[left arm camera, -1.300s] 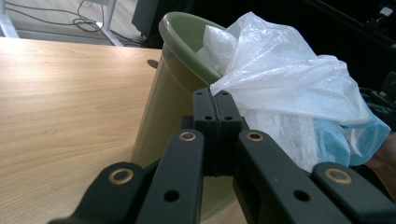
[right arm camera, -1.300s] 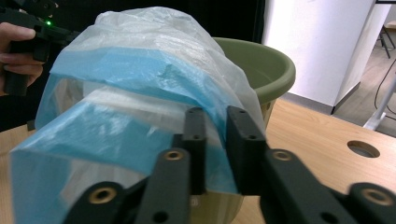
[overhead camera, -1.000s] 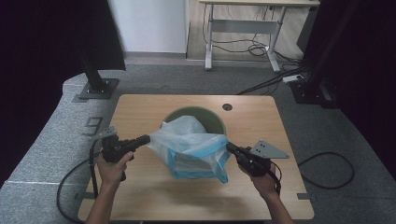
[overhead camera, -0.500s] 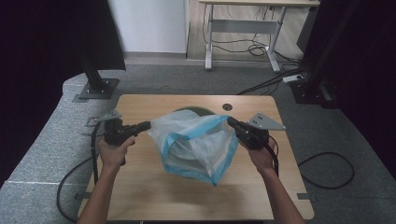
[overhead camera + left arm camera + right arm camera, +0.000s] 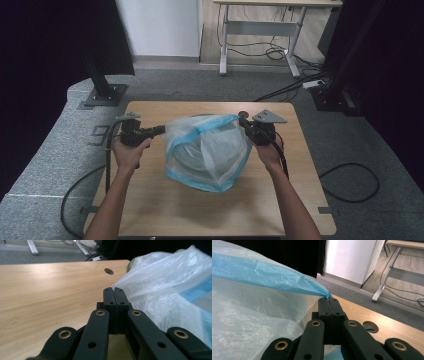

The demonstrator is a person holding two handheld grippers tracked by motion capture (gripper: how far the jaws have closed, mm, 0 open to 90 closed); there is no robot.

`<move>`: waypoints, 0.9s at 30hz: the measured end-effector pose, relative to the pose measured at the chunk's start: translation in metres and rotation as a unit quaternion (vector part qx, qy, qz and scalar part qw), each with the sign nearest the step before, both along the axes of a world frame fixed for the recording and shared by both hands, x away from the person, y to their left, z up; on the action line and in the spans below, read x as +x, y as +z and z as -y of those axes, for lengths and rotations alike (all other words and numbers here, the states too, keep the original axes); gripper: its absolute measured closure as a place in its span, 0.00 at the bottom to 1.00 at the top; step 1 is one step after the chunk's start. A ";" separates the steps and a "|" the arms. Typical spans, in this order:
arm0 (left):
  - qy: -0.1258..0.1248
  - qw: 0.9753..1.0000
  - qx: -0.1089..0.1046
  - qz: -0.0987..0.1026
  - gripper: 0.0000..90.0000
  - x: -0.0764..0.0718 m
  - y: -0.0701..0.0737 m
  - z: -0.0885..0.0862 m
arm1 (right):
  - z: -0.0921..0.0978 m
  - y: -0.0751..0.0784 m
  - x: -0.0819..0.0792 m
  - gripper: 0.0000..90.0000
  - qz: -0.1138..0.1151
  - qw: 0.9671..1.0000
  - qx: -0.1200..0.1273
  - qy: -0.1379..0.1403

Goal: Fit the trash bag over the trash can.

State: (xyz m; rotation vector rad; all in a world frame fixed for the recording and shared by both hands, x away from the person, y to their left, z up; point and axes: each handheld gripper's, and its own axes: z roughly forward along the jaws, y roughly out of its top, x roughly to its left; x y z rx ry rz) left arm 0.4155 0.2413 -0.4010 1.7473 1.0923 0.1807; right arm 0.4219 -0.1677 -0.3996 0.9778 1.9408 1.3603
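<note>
A clear plastic bag (image 5: 207, 152) with a blue rim hangs stretched between my two grippers above the wooden table (image 5: 150, 200). Through the film a round green bin (image 5: 192, 155) shows dimly under it. My left gripper (image 5: 162, 130) is shut on the bag's left edge; in the left gripper view the jaws (image 5: 113, 293) pinch the clear film of the bag (image 5: 165, 290). My right gripper (image 5: 243, 121) is shut on the blue rim at the right; in the right gripper view the jaws (image 5: 328, 300) clamp the rim's corner of the bag (image 5: 262, 275).
A round cable hole (image 5: 108, 271) is cut in the tabletop near its far edge. Black stand bases (image 5: 102, 95) sit on the grey floor at left and right. A white desk frame (image 5: 260, 30) stands behind. Cables (image 5: 350, 185) trail on the floor.
Both grippers have moved away from the person toward the table's far side and lifted, carrying the bag. The bag now hangs wider open over the green bin.
</note>
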 end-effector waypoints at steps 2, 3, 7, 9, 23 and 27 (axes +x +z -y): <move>0.006 1.000 0.009 -0.010 1.00 0.004 -0.005 0.003 | -0.001 -0.006 0.007 0.99 -0.009 1.000 0.005 -0.001; 0.009 1.000 0.010 -0.015 1.00 0.006 -0.008 0.004 | -0.001 -0.010 0.009 0.99 -0.014 1.000 0.008 -0.003; 0.014 0.999 0.013 -0.033 1.00 0.009 -0.017 0.007 | -0.001 -0.029 0.013 0.99 -0.038 0.999 0.027 -0.001; 0.015 0.999 0.015 -0.036 1.00 0.011 -0.019 0.009 | -0.002 -0.036 0.014 0.99 -0.047 0.998 0.034 0.002; 0.015 0.997 0.019 -0.070 1.00 0.025 -0.036 0.022 | -0.006 -0.054 0.020 0.99 -0.104 0.993 0.050 0.012; 0.012 0.996 0.013 -0.086 1.00 0.034 -0.044 0.025 | -0.006 -0.060 0.027 0.99 -0.125 0.991 0.049 0.008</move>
